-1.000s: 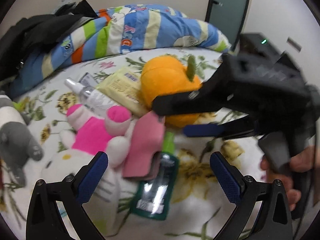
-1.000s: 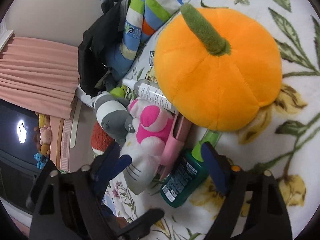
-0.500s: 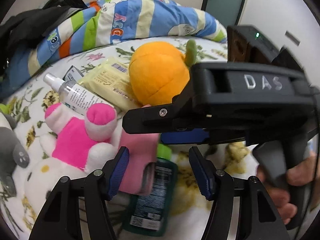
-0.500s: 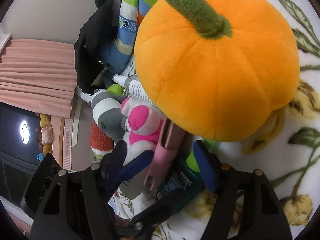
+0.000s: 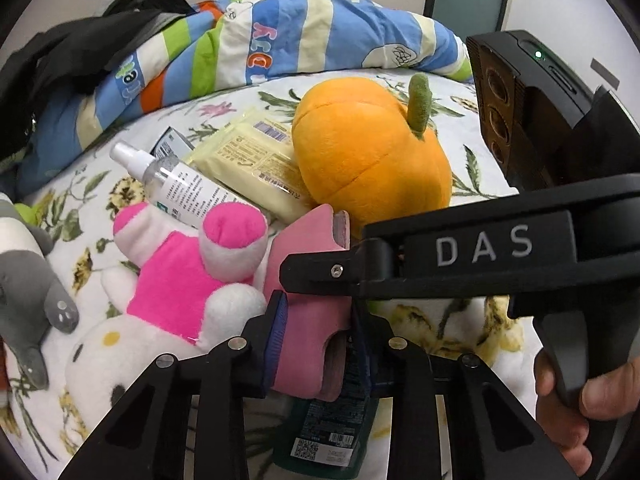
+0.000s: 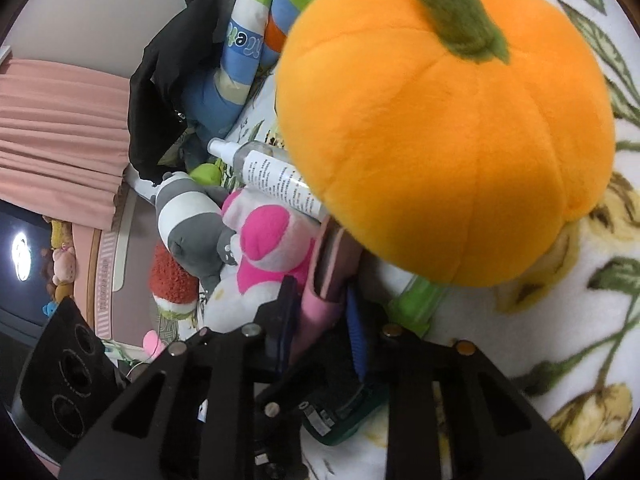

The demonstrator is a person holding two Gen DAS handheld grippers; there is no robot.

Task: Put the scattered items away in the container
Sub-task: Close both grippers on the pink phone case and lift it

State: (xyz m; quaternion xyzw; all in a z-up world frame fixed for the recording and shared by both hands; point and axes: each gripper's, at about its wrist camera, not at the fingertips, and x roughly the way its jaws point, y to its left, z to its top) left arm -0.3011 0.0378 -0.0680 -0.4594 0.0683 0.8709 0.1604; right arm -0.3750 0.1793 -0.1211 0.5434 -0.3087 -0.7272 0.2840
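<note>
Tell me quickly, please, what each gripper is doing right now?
Left gripper: closed on the pink pouch.
Right gripper: closed on the same pink pouch.

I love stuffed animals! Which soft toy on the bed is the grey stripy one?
The raccoon-like plush beside the pink-and-white bunny plush. It alone has grey and white bands; the pumpkin plush is plain orange.

From my station, the green bottle [image 5: 332, 428] below the left gripper [image 5: 316, 340] is mostly covered by the pink pouch [image 5: 308, 320] between the jaws; its label print is too small to read. In the right wrist view, the orange pumpkin plush [image 6: 448, 140] ahead of the jaws hides the pouch's far end and runs past the top edge.
</note>
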